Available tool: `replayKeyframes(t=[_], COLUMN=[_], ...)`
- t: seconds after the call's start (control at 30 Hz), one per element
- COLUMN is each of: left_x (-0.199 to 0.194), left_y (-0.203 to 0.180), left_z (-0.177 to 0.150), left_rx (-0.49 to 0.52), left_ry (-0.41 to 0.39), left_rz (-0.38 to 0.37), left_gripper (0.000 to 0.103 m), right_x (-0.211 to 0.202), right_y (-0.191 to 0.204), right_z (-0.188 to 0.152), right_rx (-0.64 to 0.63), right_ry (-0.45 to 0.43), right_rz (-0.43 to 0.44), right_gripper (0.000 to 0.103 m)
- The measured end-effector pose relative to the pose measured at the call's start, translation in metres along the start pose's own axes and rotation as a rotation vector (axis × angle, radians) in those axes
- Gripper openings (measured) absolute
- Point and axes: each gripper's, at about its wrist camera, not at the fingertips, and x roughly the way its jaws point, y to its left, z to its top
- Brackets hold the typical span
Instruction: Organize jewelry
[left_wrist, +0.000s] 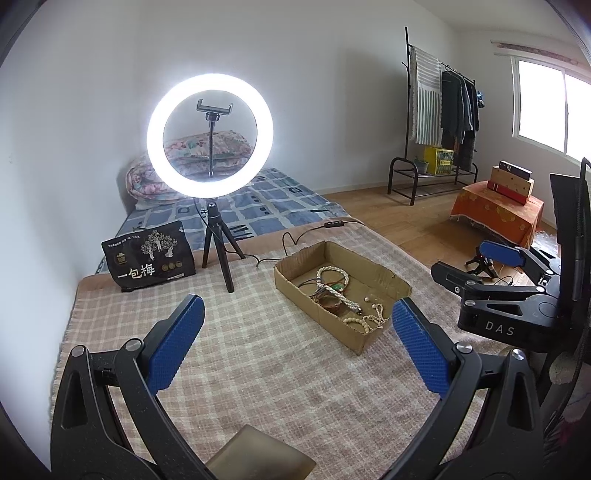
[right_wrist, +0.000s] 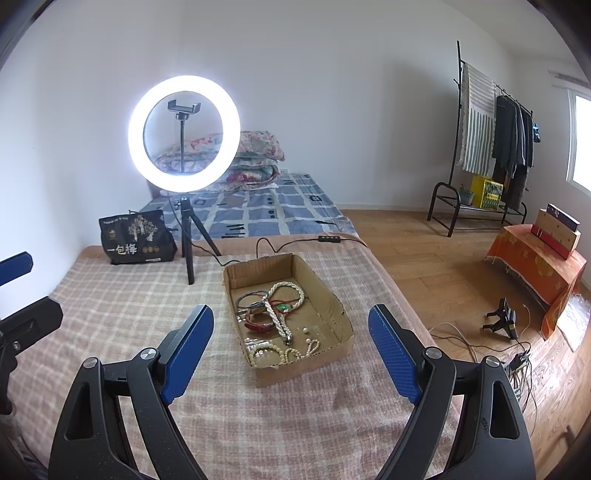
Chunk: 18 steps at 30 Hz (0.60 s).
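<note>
Both my left hand-held gripper and right hand-held gripper hang wide open and empty, aimed at the cardboard box where the jewelry sits tangled together.

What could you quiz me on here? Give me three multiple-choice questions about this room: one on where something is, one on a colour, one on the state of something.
1. Where is the jewelry?
A. Inside the cardboard box
B. Spread on the checked blanket
C. Hanging on the clothes rack

2. What colour are the pads on the gripper fingers?
A. Red
B. Blue
C. Yellow

3. How is the right gripper?
A. Shut on a necklace
B. Shut on nothing
C. Open, holding nothing

Answers:
1 A: the beads and bangles lie on the floor of the box.
2 B: both wrist views show blue textured pads.
3 C: its fingers stand wide apart short of the box, with nothing between them.
</note>
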Motion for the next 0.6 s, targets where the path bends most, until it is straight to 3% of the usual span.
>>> replayKeyframes(t=[0.6], left_x=[-0.0007], left_y=[-0.0011], left_z=[0.0003], left_rx=[0.004], left_ry=[-0.002], left_rz=[0.003], left_gripper=[0.103], right_x=[0.0038], right_y=[0.0017], right_z=[-0.0021], right_rx=[-0.006], right_ry=[0.013], right_rz=[-0.003], right_gripper=[0.086])
